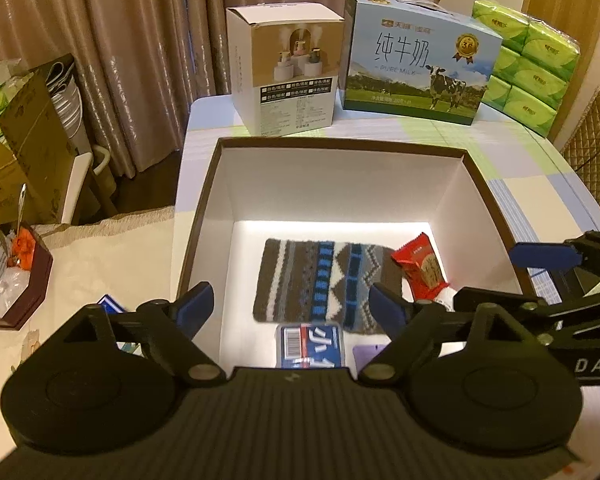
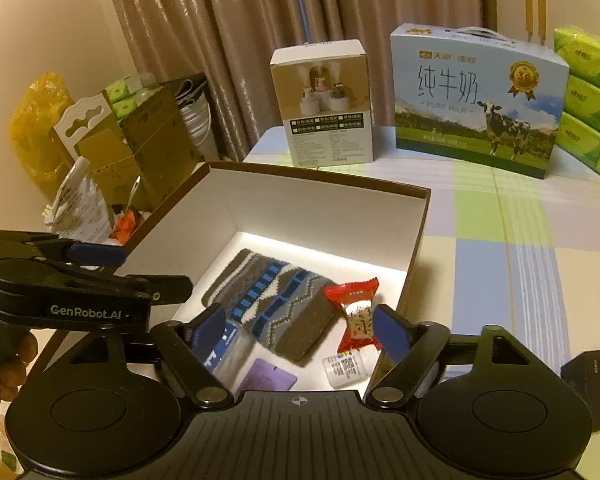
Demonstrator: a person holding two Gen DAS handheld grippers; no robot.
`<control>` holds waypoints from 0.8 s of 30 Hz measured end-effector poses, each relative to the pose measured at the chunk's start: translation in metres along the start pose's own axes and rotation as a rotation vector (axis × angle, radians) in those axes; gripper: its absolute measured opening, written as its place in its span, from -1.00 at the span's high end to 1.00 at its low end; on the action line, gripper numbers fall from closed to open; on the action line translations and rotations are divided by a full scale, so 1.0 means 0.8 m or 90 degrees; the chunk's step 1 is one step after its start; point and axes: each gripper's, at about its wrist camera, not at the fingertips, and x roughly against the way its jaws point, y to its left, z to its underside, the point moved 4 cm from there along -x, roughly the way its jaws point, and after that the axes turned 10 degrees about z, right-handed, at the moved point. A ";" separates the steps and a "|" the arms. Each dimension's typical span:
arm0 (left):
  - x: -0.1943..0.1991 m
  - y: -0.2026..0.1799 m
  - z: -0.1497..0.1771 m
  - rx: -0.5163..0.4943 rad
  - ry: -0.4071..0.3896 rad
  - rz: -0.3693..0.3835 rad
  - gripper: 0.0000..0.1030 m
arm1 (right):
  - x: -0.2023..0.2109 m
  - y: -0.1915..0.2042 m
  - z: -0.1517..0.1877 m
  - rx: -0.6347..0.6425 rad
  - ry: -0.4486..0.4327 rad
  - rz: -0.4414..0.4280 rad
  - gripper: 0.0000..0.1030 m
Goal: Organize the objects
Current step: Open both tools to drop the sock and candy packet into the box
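- The box (image 1: 340, 184) is the big thing here. It is open on top, white inside and dark brown along its rim, and it sits on the table (image 2: 520, 240), which has a checked cloth in green, blue and cream.
- Inside the box lies a knitted pouch (image 1: 324, 280) with brown, grey, white and blue zigzag stripes.
- Just beside the pouch lies a red candy (image 2: 356, 312) with a white middle. Its writing is too small to read.
- Near the front of the box there is a blue and white packet (image 1: 310, 346) with a barcode and a big white Chinese sign.
- A small purple card (image 2: 266, 376) and a small clear bottle (image 2: 346, 366) with a code label lie there too.
- The left gripper (image 1: 290, 304) is spread wide above the box and holds nothing.
- The right gripper (image 2: 300, 330) is spread wide too, with nothing in it.
- One gripper says "GenRobot.AI" on its side.
- Behind the box stands a milk carton (image 2: 476, 108) with a cow, a gold badge and the words "PURE MILK".
- Next to it stands a white box (image 1: 288, 72) with a picture of little misting gadgets.
- Green tissue packs (image 1: 528, 64) are stacked to the right of the milk carton.
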 end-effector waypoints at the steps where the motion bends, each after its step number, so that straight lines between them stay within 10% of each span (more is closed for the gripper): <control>1: 0.004 0.000 0.002 0.002 0.000 -0.001 -0.63 | 0.004 0.000 0.001 -0.002 -0.001 0.002 -0.66; 24: 0.089 -0.027 0.042 0.020 -0.017 -0.019 -0.76 | 0.076 -0.003 0.035 -0.021 -0.005 -0.015 -0.88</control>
